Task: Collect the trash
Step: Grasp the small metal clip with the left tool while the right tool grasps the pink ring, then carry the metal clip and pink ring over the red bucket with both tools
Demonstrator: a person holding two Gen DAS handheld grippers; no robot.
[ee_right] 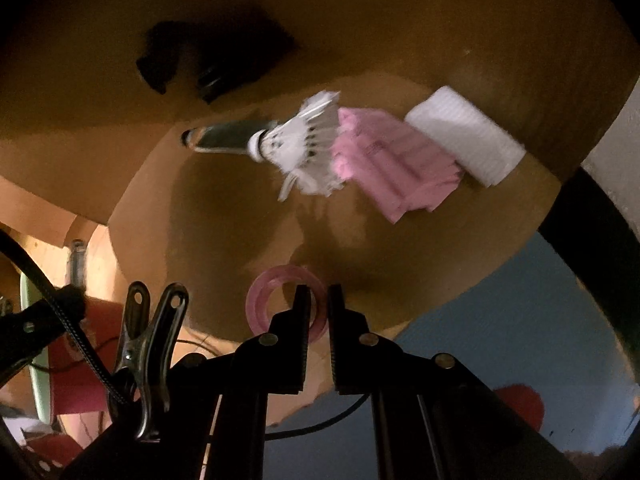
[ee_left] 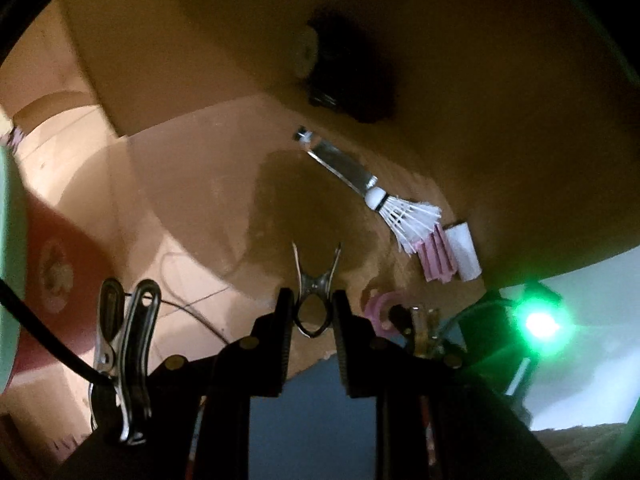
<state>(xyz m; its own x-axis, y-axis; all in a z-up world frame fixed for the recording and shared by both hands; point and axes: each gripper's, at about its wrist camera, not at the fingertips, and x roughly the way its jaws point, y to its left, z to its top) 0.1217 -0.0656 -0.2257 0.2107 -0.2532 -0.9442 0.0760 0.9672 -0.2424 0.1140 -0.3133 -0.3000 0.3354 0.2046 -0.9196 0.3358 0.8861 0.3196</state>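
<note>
Trash piece one, a small springy metal clip [ee_left: 314, 304], sits pinched in the left gripper [ee_left: 312, 312] above the brown cardboard box floor [ee_left: 208, 184] — squeezed at its loop, it could spring out. Right gripper [ee_right: 319, 312] nips the pink plastic ring [ee_right: 262, 296].

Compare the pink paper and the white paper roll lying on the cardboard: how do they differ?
The pink paper is flat, folded and creased; the white paper roll is a thick cylinder. The pink paper touches the shuttlecock; the white paper roll lies on the pink paper's other side, farther from the shuttlecock. Both rest on the cardboard, side by side.
</note>
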